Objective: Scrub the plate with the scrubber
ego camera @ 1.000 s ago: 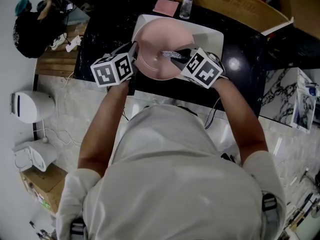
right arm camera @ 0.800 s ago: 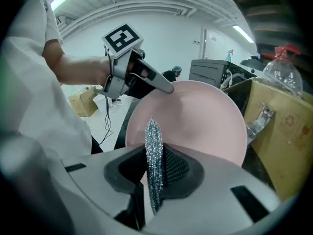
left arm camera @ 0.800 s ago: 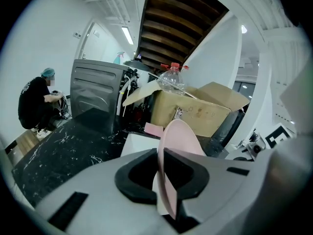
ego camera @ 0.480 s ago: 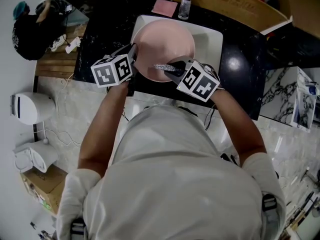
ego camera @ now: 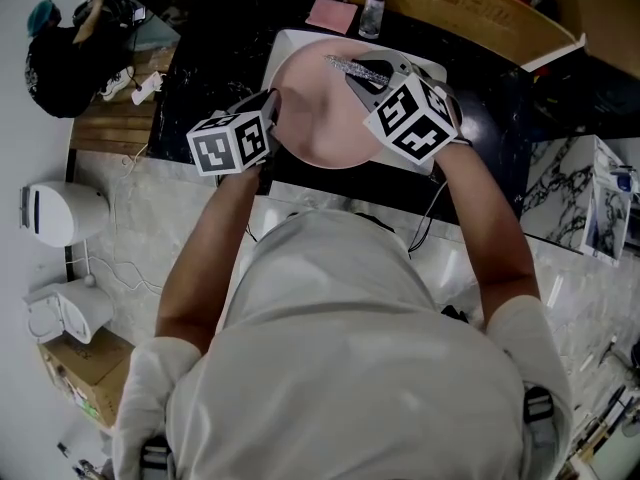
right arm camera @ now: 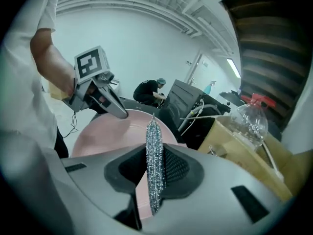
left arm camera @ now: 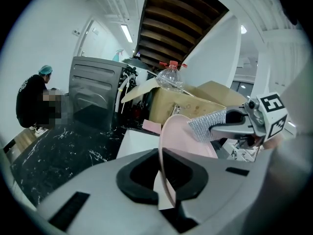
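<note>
plate gripped at the rim, scrubber up at its far edge

your left gripper [left arm camera: 164, 180] has the pink plate [ego camera: 325, 118] by its near left rim. in the left gripper view the rim runs edge-on straight between the two dark pads, and the jaws have just been closing on it, so they now stand only a rim's width apart and pinch it. the plate is off the surface and tilted, with its hollow face turned toward your right side. it hangs over the white tray [ego camera: 428, 71], which sits on the black counter [ego camera: 205, 68].

your right gripper [right arm camera: 154, 175] is clamped on the silvery mesh scrubber [right arm camera: 154, 151]. in the right gripper view the scrubber stands upright and thin between the pads, squeezed flat, and its top pokes out past the jaws. from the head view it lies at the plate's far edge, just ahead of the marker cube. from the left gripper view its free end appears to rest against the inner face near the upper rim, though you cannot be sure of the contact.

beyond the tray a clear plastic bottle [ego camera: 372, 13] stands just beside a cardboard box [ego camera: 470, 13].
</note>
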`<state>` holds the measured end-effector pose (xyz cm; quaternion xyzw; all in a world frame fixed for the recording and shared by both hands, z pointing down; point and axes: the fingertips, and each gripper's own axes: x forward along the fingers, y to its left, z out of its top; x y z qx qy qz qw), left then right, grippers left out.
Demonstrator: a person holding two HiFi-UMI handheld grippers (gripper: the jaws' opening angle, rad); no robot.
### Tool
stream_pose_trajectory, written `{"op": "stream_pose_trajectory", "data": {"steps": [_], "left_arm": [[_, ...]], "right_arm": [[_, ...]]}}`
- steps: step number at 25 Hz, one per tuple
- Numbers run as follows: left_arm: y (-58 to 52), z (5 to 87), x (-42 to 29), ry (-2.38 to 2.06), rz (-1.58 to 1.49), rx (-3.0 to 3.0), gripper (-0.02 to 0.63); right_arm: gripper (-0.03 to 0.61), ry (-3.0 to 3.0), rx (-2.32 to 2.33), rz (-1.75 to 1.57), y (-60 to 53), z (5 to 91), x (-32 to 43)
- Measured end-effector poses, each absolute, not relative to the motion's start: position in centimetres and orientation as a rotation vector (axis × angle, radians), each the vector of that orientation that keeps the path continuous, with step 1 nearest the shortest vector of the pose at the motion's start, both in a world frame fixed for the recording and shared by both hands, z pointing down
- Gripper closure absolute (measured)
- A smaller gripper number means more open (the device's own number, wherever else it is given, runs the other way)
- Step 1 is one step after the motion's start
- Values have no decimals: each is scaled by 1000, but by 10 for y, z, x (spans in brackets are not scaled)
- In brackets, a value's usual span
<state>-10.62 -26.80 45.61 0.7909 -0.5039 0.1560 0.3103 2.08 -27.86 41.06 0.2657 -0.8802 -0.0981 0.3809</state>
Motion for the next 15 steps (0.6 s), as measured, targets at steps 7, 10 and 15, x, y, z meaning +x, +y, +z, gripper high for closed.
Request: {"op": "stream_pose_trajectory", "data": {"steps": [7,10,15], "left_arm": [[-262,457,-103,-1311,431,2101,591],[-264,456,-110,-1321,409,2084,589],[-269,452,-113,-1311,377,2086,581]], "right_arm": [[500,-2192,687,-238,-291,426,31],[500,-2213,676,-146,-281,442,35],[500,-2234,659,-18,-258,464,37]]}}
